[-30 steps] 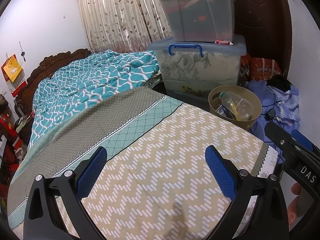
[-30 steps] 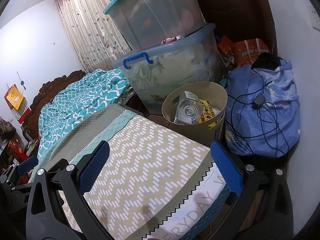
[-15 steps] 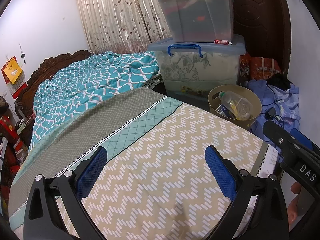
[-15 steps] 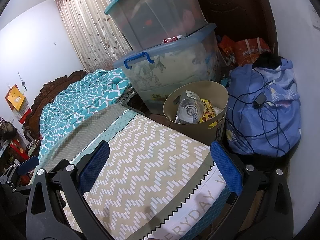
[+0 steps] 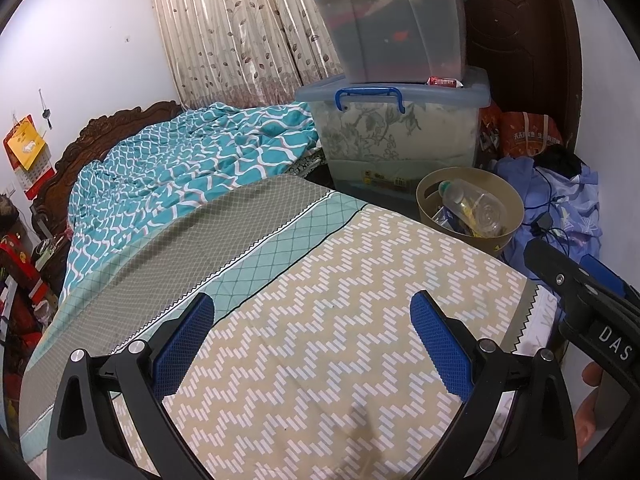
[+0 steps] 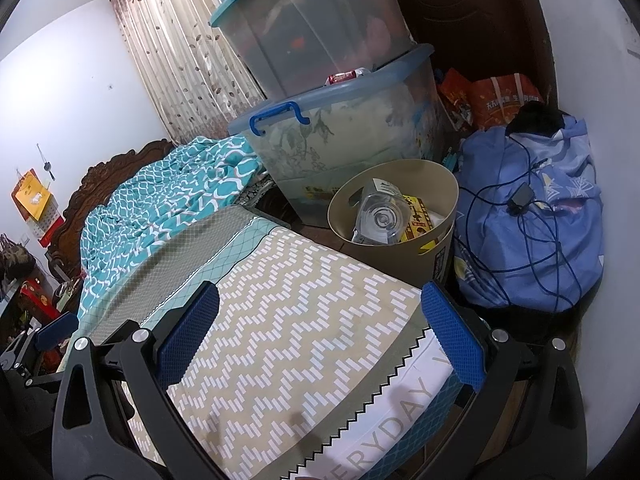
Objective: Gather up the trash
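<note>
Both grippers hang over the near end of a bed [image 5: 320,360] covered in a beige zigzag sheet. The left gripper [image 5: 312,344] has its blue pads spread wide with nothing between them, and the right gripper [image 6: 320,332] is likewise spread and empty, its right pad hanging past the mattress edge.

The trash lies in a tan wastebasket [image 6: 436,248] on the floor just beyond the far right corner of the mattress. Inside it a clear plastic bottle [image 6: 378,220] leans with its base toward the right wrist camera, beside a yellow printed package [image 6: 418,216]. In the left wrist view the same wastebasket [image 5: 514,204] shows the bottle [image 5: 472,208] lying slantwise over smaller wrappers.

Crowding the basket: directly behind it a translucent storage bin with blue handles [image 6: 344,148], carrying a second teal-lidded bin [image 6: 312,24] on top; to its right a blue cloth bundle [image 6: 532,220] draped with a dark cable and adapter; farther right, orange bags [image 6: 500,100] against a dark wooden door [image 6: 460,8]. A teal patterned quilt [image 5: 192,172] is bunched at the far left of the bed, before a carved headboard [image 5: 100,132] and a leaf-print curtain [image 5: 236,32]. The sheet between the pads is bare.
</note>
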`<action>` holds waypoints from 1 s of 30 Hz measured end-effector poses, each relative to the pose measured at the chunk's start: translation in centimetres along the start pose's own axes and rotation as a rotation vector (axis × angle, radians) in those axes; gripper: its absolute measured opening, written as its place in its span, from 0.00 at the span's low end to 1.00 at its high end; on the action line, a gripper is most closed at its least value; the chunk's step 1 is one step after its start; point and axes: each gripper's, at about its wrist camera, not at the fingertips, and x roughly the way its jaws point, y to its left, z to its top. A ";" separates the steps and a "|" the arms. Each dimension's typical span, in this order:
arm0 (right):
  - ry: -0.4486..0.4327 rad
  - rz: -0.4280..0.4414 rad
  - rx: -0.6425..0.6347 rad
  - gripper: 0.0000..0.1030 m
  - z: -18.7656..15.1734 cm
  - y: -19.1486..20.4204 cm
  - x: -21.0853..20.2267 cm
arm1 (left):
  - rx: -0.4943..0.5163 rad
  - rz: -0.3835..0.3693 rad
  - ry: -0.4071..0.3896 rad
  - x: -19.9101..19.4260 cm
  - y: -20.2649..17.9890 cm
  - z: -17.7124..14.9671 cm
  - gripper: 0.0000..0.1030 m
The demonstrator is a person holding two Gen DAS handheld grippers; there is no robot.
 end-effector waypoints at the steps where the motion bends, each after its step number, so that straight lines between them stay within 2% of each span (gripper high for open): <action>1: 0.000 0.000 0.000 0.97 0.0 0.0 0.0 | 0.000 0.000 0.000 0.0 0.0 0.0 0.92; 30: 0.002 0.000 0.002 0.97 -0.1 0.0 0.0 | 0.004 -0.009 0.006 0.2 -0.3 -0.4 0.92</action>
